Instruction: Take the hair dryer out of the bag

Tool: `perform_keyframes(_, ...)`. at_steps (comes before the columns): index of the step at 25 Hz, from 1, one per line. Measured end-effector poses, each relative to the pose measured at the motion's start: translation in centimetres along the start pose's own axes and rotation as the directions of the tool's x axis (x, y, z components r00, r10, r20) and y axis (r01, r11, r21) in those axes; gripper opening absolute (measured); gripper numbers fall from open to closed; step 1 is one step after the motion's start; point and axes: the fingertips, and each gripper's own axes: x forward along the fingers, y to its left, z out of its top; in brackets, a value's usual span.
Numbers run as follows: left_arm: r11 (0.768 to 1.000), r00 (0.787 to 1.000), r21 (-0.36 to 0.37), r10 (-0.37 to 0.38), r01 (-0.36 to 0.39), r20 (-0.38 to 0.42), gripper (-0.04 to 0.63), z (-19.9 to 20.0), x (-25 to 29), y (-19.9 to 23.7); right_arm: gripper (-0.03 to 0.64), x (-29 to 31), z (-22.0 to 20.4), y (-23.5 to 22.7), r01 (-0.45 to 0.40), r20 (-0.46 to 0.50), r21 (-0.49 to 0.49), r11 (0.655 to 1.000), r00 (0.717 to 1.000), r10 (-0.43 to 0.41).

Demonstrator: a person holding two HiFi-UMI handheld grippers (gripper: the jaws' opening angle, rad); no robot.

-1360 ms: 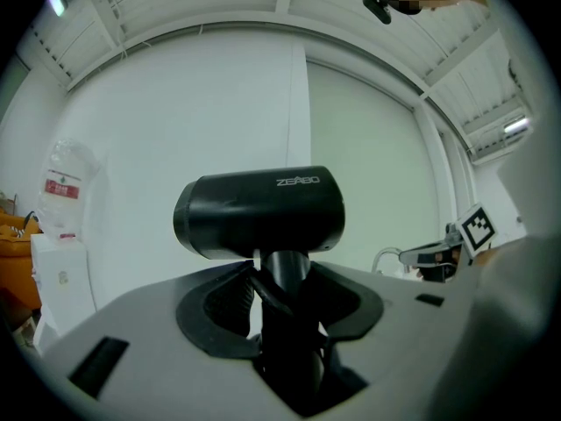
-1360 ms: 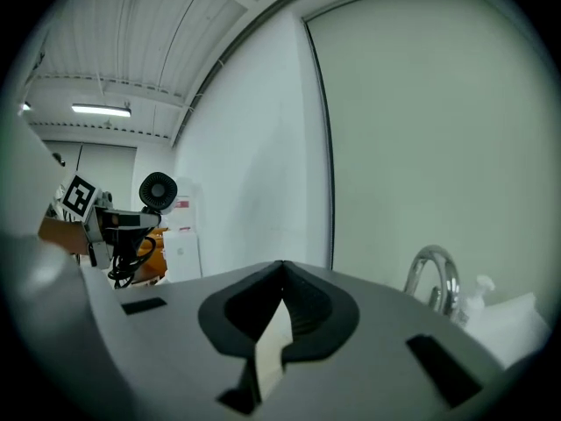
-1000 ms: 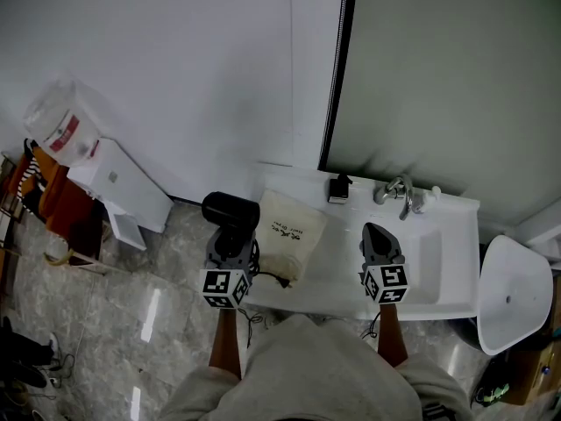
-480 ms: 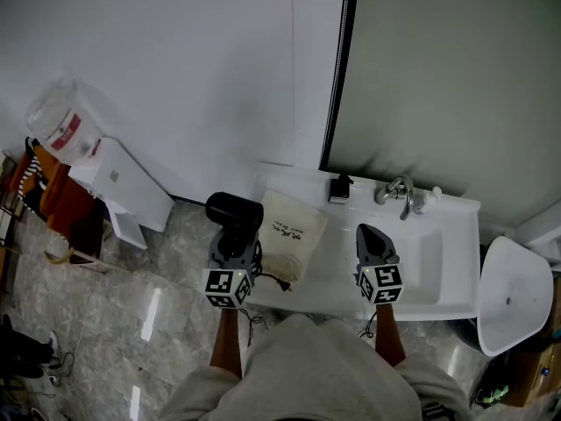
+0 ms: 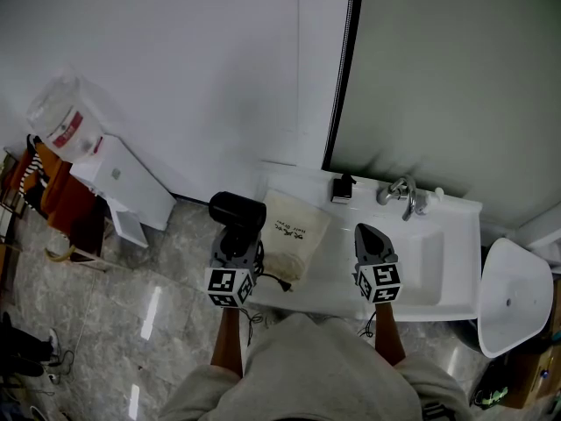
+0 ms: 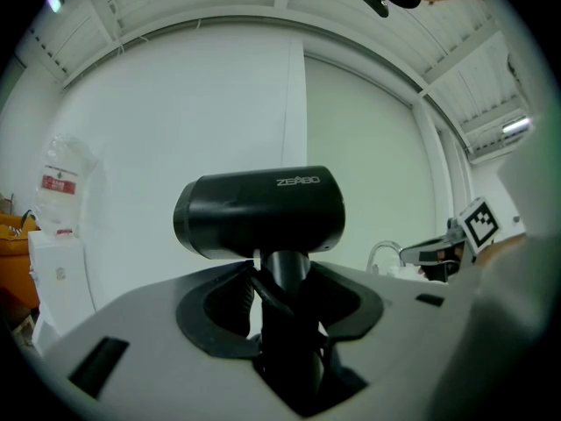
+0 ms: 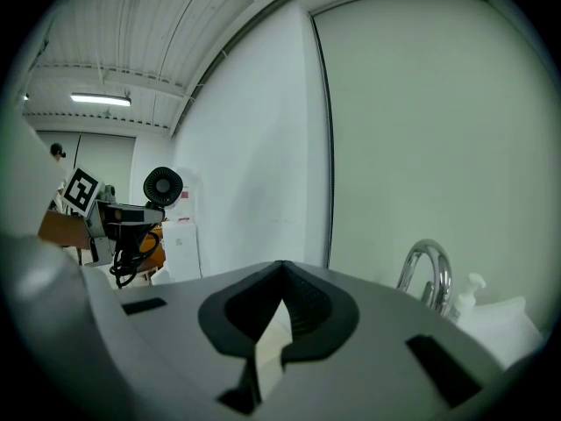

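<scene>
Black, with its barrel above the jaws, the hair dryer [image 6: 259, 213] was out of the cream cloth bag [image 5: 294, 233], its handle clamped in your left gripper [image 6: 280, 279], just left of the bag lying on the white basin counter [image 5: 331, 261]. Your right gripper [image 7: 279, 277] had its jaws pressed together, empty, right of the bag.

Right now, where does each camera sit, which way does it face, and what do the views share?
Head view: on the person's head, facing steeply down at sink counter and bag; forearms show.
Left gripper view: on the left gripper, facing the wall along jaws shut on the hair dryer.
Right gripper view: on the right gripper, facing wall and faucet along shut, empty jaws.
Shared: all three show the hair dryer.
</scene>
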Motion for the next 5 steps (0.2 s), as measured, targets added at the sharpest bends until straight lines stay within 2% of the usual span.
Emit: perform_keyframes(5, 1.0, 1.0, -0.001, -0.008, 0.008, -0.004, 0.184, -0.3, 0.18, -0.19, -0.002, 0.28, -0.26, 0.18, -0.006, -0.007, -0.002, 1.0, 1.0, 0.006)
